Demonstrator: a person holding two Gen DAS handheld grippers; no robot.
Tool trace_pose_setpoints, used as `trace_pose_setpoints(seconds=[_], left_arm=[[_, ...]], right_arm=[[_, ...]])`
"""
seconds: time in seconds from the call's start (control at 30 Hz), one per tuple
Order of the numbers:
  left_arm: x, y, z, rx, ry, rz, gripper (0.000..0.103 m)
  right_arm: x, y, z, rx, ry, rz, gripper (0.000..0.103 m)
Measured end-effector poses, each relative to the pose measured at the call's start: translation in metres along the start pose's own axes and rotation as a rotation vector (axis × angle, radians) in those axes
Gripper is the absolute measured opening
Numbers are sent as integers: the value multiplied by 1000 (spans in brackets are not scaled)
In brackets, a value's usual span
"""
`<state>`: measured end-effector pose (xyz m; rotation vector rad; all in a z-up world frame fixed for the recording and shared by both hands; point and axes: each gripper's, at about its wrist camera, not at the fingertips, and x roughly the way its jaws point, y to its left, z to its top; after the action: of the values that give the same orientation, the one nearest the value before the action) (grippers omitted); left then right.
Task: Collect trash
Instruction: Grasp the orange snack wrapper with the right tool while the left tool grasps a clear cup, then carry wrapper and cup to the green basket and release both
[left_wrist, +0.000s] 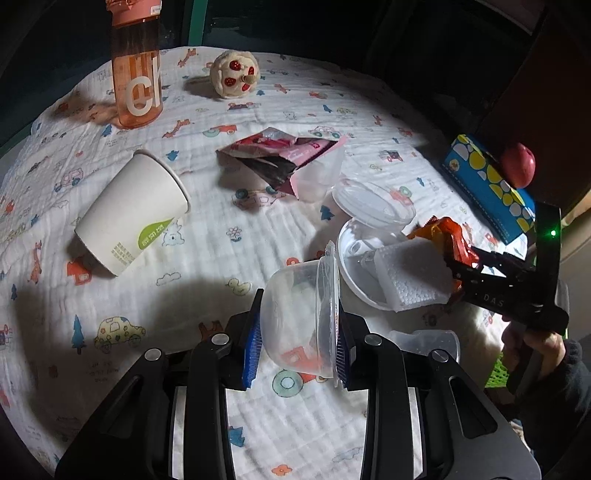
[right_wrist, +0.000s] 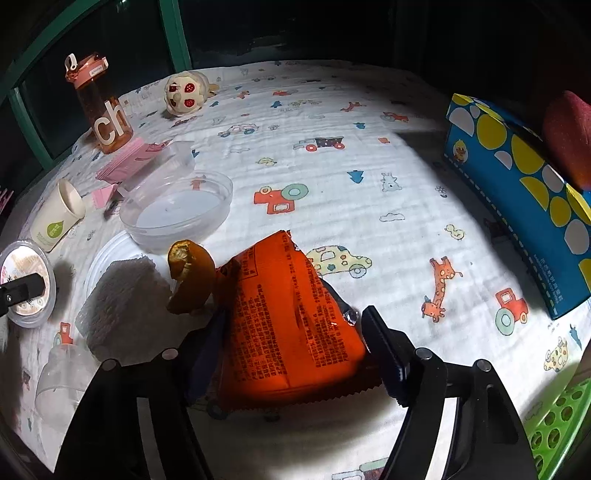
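Right now my left gripper (left_wrist: 299, 343) is clamped on a clear plastic cup (left_wrist: 295, 317) tipped on its side, one blue pad against the cup's base and the other against its rim and lid, lifted a little over the printed cloth (left_wrist: 229, 258) that covers the table. My right gripper (right_wrist: 295, 343) has an orange snack wrapper (right_wrist: 280, 317) between its jaws; the left pad lies against the wrapper's edge, but the right pad looks to stand just clear of it, so I read these jaws as partly wide around it and not yet pinching. Just beside the wrapper sit a piece of orange peel (right_wrist: 190, 273) and a white foam block (right_wrist: 122, 299), which rests on a white plastic lid (left_wrist: 354, 266). A clear round lid (right_wrist: 181, 210) lies a bit farther out, next to a torn pink packet (left_wrist: 284, 158) and a small clear tub (left_wrist: 321, 173). A white paper cup (left_wrist: 133, 214) lies on its side well to the left. At the far edge stand an orange water bottle (left_wrist: 136, 74) and a small plush toy (left_wrist: 234, 74). On the right is a blue tissue box (right_wrist: 517, 199) with a red apple (left_wrist: 517, 166) on top, and a green perforated basket (right_wrist: 554, 424) shows at the near right corner
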<state>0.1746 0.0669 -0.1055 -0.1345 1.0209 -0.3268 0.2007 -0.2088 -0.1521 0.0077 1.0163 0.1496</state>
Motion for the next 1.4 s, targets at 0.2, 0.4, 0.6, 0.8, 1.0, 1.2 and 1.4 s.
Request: trace_pose_setpoints(seconds=[0.2,0.4,0.6,0.8,1.0,1.2,1.4], left_arm=[[-17,-11,6,22,-37,-17,32],[-31,-34,8,55,-59,-54,32],[-38,-70,8,112,-62,-110,32],[-40,-119,6,188,-63,-169,32],[-37,-176,1,272,-41,-238,32],[-30,-234,-7,365,-15,-293,32],[-25,-290,-18,457,12,-342,32]], right_arm=[[-20,-5,-8,40,-26,-10,63],[-64,-18,-18,103,-96,13,63],[-119,-33,-39,155,-177,6,63],[-166,-65,-69,239,-237,-41,63],[-201,-114,-108,345,-260,-139,63],[-217,-163,-150,444,-236,-229,64],[-219,-194,-181,502,-213,-281,69]])
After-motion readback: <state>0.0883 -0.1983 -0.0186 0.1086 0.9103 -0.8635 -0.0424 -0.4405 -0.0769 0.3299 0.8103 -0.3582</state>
